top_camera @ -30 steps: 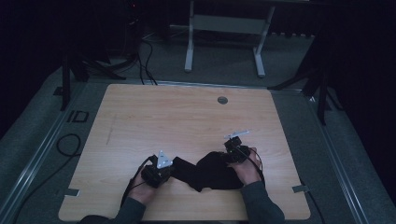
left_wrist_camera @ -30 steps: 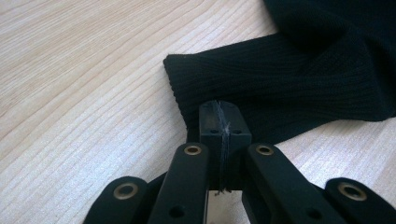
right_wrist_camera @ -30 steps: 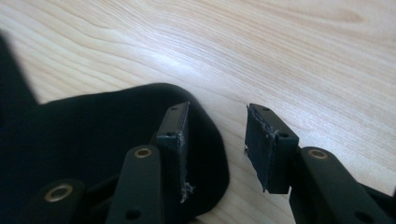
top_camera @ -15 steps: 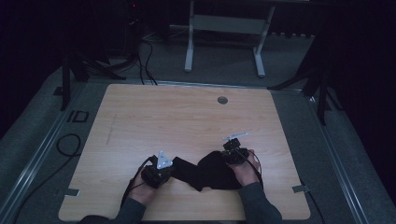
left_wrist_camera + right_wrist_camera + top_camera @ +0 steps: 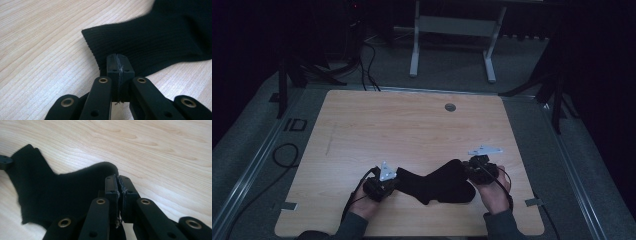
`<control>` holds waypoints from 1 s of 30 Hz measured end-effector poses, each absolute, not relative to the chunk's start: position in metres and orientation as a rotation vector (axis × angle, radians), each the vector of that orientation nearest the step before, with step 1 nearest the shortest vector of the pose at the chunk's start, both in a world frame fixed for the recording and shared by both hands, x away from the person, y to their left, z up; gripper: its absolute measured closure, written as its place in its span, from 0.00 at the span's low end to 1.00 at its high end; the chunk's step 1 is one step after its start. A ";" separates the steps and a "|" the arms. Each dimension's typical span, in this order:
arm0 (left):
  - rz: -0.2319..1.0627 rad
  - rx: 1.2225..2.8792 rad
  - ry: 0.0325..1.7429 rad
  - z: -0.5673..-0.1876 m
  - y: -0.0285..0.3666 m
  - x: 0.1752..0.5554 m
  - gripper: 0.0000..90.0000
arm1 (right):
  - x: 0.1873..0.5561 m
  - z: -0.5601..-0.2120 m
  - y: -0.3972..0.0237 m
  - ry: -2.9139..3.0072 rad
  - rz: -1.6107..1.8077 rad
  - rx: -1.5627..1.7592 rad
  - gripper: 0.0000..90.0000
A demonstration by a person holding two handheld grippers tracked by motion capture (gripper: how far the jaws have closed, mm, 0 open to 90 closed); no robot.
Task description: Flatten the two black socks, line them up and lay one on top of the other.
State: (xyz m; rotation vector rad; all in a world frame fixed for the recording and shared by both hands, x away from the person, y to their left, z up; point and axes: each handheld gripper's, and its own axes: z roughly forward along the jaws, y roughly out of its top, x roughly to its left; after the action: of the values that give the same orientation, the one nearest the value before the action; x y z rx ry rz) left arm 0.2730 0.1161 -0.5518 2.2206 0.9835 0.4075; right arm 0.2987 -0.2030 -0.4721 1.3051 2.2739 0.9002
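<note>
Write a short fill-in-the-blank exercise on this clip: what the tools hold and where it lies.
1. Both tools grip a black ____, the left tool at its ribbed cuff.
2. The right tool has its jaws ____ on the sock's other end.
3. The sock lies on a wooden ____, stretched between the two tools.
4. Near the table's far edge sits a small round ____ hole.

Missing words: sock; shut; table; grey
</note>
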 end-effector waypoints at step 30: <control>0.389 2.230 0.974 -0.551 0.117 0.272 1.00 | 0.287 -0.541 -0.224 2.330 0.728 1.456 0.91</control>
State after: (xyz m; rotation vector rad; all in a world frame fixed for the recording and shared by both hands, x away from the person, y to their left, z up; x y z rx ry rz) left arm 0.2724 0.1168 -0.5509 2.2301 0.9737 0.3893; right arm 0.2875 -0.2236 -0.5415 1.4564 2.3296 0.7277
